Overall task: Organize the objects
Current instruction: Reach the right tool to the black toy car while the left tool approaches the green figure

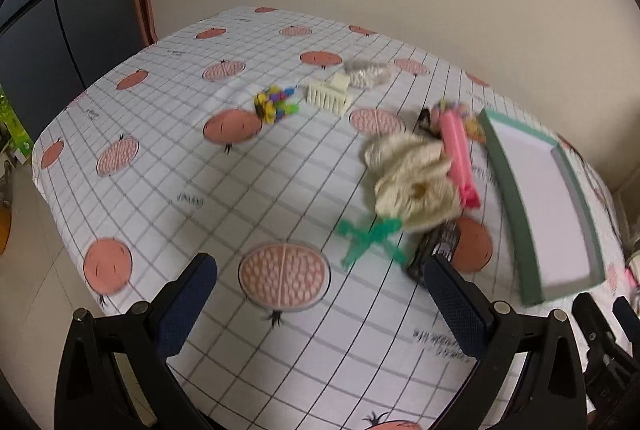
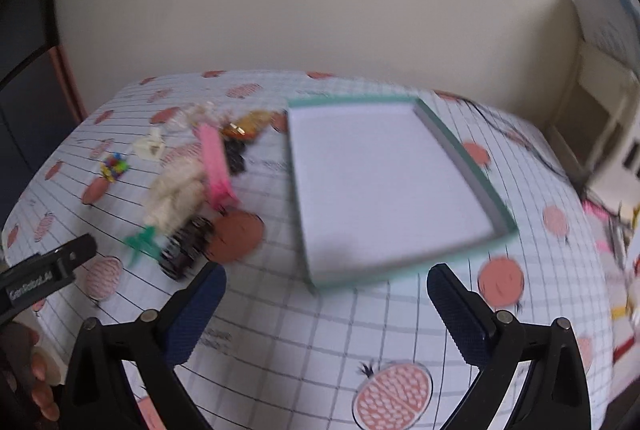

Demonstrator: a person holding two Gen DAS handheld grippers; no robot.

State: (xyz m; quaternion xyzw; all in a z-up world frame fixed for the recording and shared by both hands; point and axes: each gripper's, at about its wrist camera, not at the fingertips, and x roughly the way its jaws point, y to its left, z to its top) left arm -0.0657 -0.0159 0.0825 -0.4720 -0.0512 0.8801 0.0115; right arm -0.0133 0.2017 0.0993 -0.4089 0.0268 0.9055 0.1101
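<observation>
Covering the whole work surface, a white tablecloth (image 2: 280, 330) printed with a grey grid and pink fruit is seen from both wrist cameras, both views smeared by motion blur. A shallow green-edged tray (image 2: 464, 158) with a white floor is laid flat on the cloth, right of a loose cluster of small objects. Both grippers are held above the near edge of the cloth: the left gripper (image 1: 320, 302) is spread wide with nothing between its blue-padded fingers (image 1: 188, 302), and the right gripper (image 2: 326, 310) is likewise parted and unloaded, just short of the tray's near rim. In the cluster, a cream fluffy item (image 1: 412, 182) is pressed against a pink clip (image 1: 460, 158), with a green plastic piece (image 1: 368, 238) and a dark hair claw (image 1: 436, 250) just beside it on the near side. Farther back, a cream comb-like clip (image 1: 330, 96), a clear packet (image 1: 368, 74) and a small multicoloured toy (image 1: 276, 104) are scattered apart. A person's hand (image 2: 24, 378) is glimpsed at the right camera's lower left edge.
</observation>
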